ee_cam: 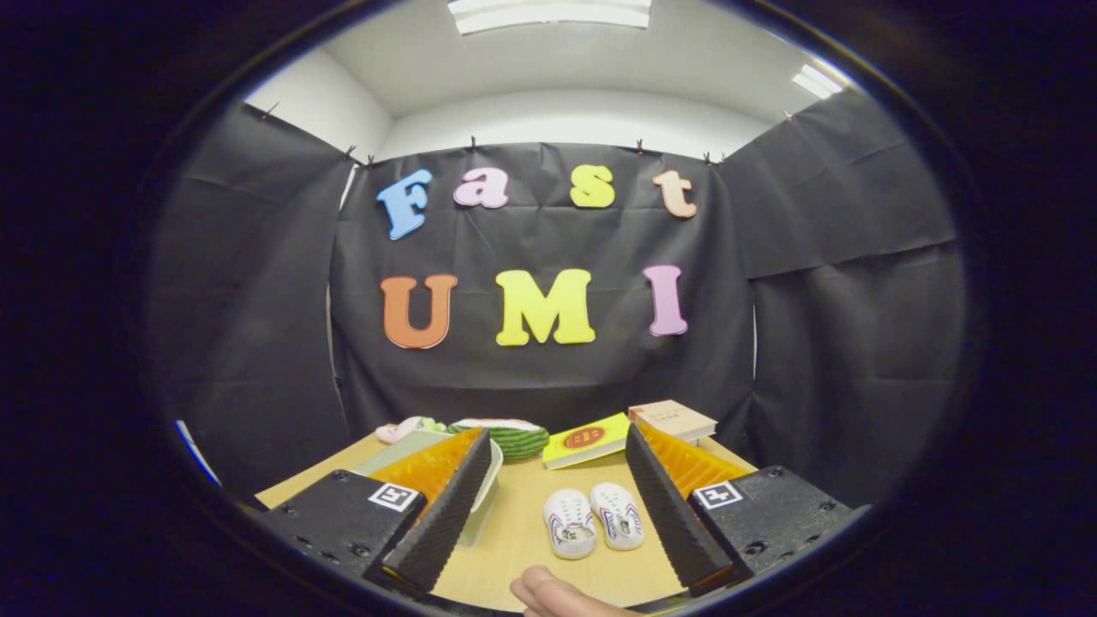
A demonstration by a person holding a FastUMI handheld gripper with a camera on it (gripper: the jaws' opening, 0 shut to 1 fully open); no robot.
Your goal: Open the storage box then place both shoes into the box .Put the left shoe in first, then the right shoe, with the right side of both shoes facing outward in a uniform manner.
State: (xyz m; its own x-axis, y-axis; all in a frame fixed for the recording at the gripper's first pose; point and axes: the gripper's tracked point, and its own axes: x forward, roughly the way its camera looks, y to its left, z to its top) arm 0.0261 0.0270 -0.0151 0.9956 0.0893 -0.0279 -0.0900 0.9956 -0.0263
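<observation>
My gripper (548, 506) is held above the wooden table (514, 540), fingers spread wide, nothing between the pads. Part of my hand (557, 596) shows low between the fingers.

Two small white shoes (593, 519) lie side by side on the table in the gap between the fingers, touching or nearly so, toes pointing away from me. The left-hand one sits slightly nearer me.

The storage box (480, 497), pale and translucent, stands to the left of the shoes, mostly hidden behind my left finger. I cannot tell whether its lid is on, nor what it holds.

Beyond the fingers, near the black cloth wall: a watermelon slice toy (506, 435), a pale pink object (404, 428) beside it, a yellow book (587, 440), and a tan book (673, 420) just right of that.
</observation>
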